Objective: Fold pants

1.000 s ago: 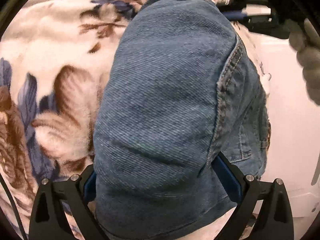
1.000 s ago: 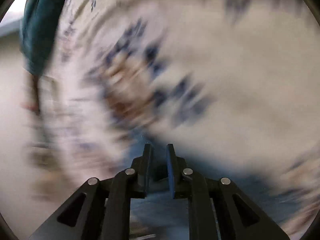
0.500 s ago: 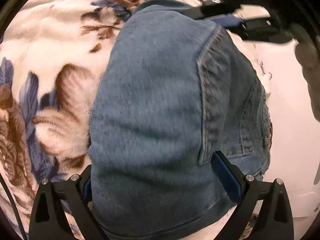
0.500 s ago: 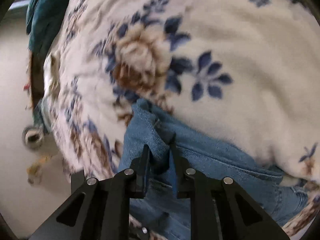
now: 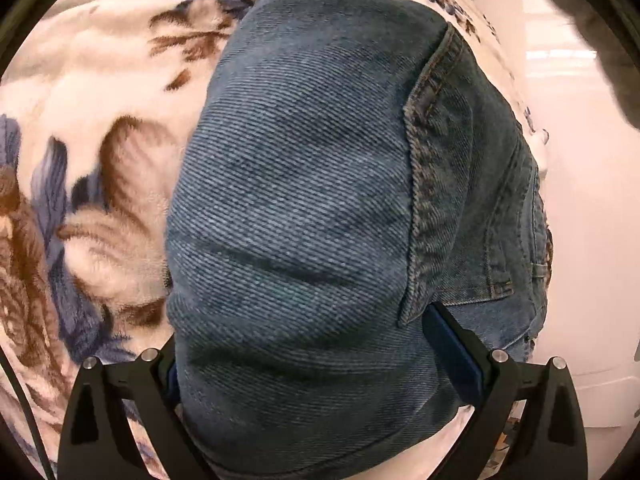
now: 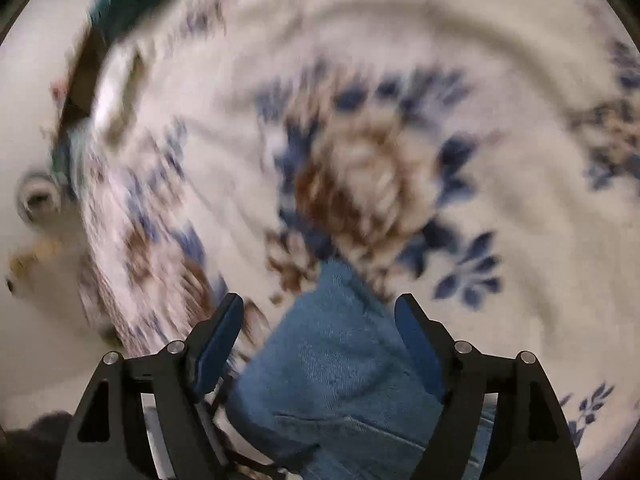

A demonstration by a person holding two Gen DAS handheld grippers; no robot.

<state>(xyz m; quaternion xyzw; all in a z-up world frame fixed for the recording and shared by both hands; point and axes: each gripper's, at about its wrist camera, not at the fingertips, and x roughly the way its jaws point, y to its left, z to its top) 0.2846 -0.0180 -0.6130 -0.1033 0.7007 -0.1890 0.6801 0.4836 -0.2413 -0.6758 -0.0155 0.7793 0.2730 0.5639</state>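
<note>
Left wrist view: folded blue jeans lie on a floral blanket, filling the wide-spread left gripper. The right gripper, jaws just opened, stands spread around a denim corner, pads clear.

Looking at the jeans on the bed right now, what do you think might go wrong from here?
The right gripper has just been opening, its pads clear of the jeans between them, so that released corner may slump and spoil the fold. The folded jeans lie near the edge of the floral blanket, with floor beyond; a tug from the left gripper might slide them off.
</note>
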